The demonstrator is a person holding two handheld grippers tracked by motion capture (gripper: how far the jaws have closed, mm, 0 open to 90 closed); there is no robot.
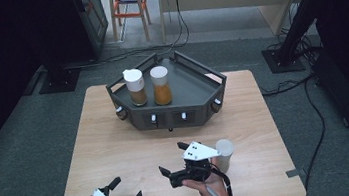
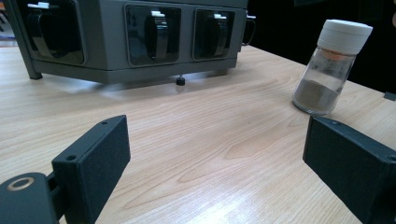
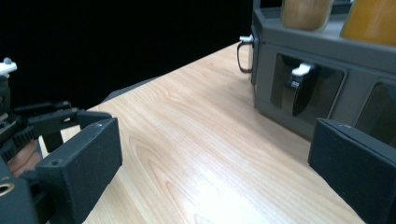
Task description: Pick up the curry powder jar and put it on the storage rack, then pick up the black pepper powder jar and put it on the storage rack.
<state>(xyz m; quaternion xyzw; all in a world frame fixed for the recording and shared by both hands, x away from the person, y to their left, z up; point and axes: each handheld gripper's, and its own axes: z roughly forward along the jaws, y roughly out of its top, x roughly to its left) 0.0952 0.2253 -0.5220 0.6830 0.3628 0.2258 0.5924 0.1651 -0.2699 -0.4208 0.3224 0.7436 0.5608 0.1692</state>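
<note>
A grey angular rack (image 1: pixel 191 83) with small knobbed drawers along its front stands at the back middle of the wooden table (image 1: pixel 118 150). Two white-capped spice jars stand on it, one with brown contents (image 1: pixel 136 87) and one with orange contents (image 1: pixel 161 86). A third jar (image 1: pixel 224 153) stands on the table, just right of my right gripper (image 1: pixel 172 157), which is open and holds nothing. My left gripper (image 1: pixel 127 189) sits open at the front left edge. In the left gripper view the third jar (image 2: pixel 332 70) stands beyond the gripper's (image 2: pixel 224 158) right jaw, apart from it.
The rack's drawer fronts (image 2: pixel 154 32) face me, and a small black foot (image 2: pixel 180 81) sits under them. The right gripper view looks past the rack's corner (image 3: pixel 299 84) toward my left gripper (image 3: pixel 28 121). Cables and stand bases lie on the floor around the table.
</note>
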